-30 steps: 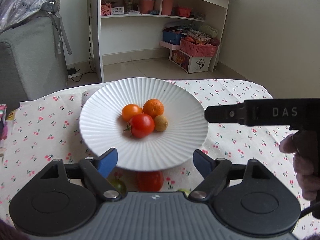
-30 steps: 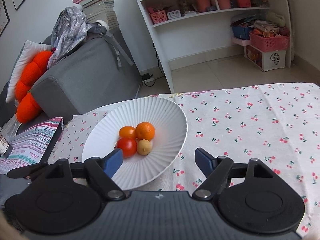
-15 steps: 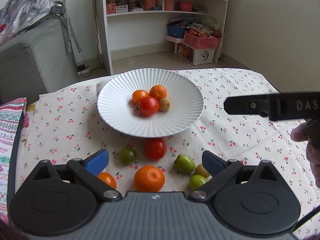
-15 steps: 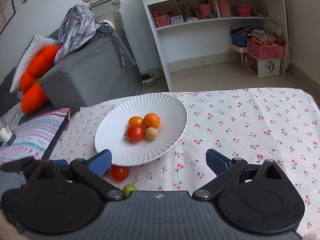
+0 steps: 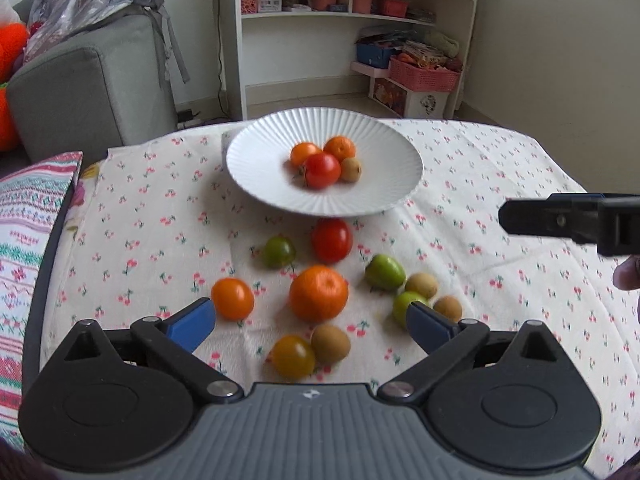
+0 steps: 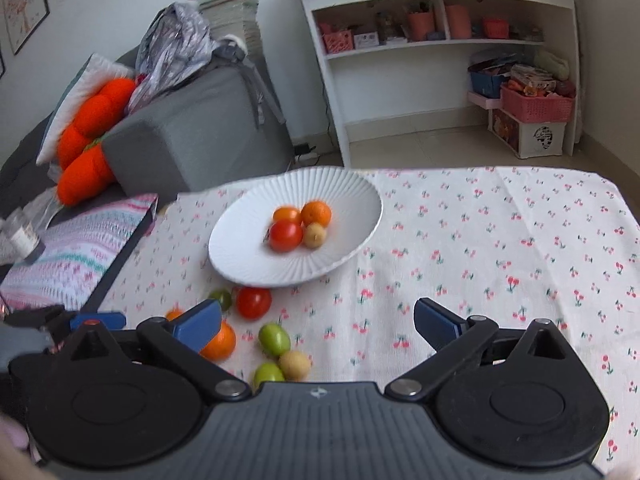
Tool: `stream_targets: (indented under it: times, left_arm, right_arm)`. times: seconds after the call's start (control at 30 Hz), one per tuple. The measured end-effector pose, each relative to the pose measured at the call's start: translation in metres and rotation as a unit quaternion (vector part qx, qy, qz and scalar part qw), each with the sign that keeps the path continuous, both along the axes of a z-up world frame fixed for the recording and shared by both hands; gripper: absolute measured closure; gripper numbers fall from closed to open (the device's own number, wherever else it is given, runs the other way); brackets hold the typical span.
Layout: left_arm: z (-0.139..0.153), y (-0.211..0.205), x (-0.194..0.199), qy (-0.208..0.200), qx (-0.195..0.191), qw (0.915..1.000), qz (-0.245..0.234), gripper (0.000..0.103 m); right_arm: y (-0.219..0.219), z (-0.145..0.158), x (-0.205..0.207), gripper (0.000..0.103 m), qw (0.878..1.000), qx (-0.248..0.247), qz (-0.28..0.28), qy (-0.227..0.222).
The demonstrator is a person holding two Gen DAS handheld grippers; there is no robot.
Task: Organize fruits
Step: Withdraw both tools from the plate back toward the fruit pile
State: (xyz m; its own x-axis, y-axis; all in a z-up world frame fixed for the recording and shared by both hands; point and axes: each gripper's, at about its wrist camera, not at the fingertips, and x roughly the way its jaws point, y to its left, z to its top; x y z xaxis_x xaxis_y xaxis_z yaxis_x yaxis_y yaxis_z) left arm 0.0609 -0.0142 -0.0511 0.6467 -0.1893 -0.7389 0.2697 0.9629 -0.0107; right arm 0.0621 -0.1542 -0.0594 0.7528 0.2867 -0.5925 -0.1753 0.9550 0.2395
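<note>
Covering the table, a cherry-print cloth (image 5: 500, 184); behind it a grey sofa (image 5: 92, 92) and a white shelf unit (image 5: 352, 20)

On the cloth's far middle, a white ribbed plate (image 5: 260, 168) holding a red tomato (image 5: 322, 170), two small oranges and one brownish fruit, all bunched together

Loose on the cloth just in front of the plate: a large orange (image 5: 319, 293), a second red tomato (image 5: 332, 240), a smaller orange (image 5: 232, 298), several green fruits (image 5: 385, 272) and a few brown ones, all blurred

Left gripper (image 5: 310, 322) above the near fruits, jaws spread wide, holding nothing

Right gripper (image 6: 318, 322) to the right of the pile, jaws likewise spread and empty
</note>
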Motion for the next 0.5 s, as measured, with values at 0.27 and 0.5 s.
stream_targets:
  times: [0.27, 0.5]
  left_arm:
    - [-0.016, 0.014, -0.005, 0.024, -0.010, 0.9996, 0.008, 0.008]
    - [-0.035, 0.023, -0.007, 0.021, -0.001, 0.9997, 0.009, 0.008]
  right_arm:
    - [0.020, -0.021, -0.017, 0.001, 0.996, -0.062, 0.059, 0.008]
    - [0.034, -0.047, -0.022, 0.001, 0.990, -0.095, 0.095, 0.031]
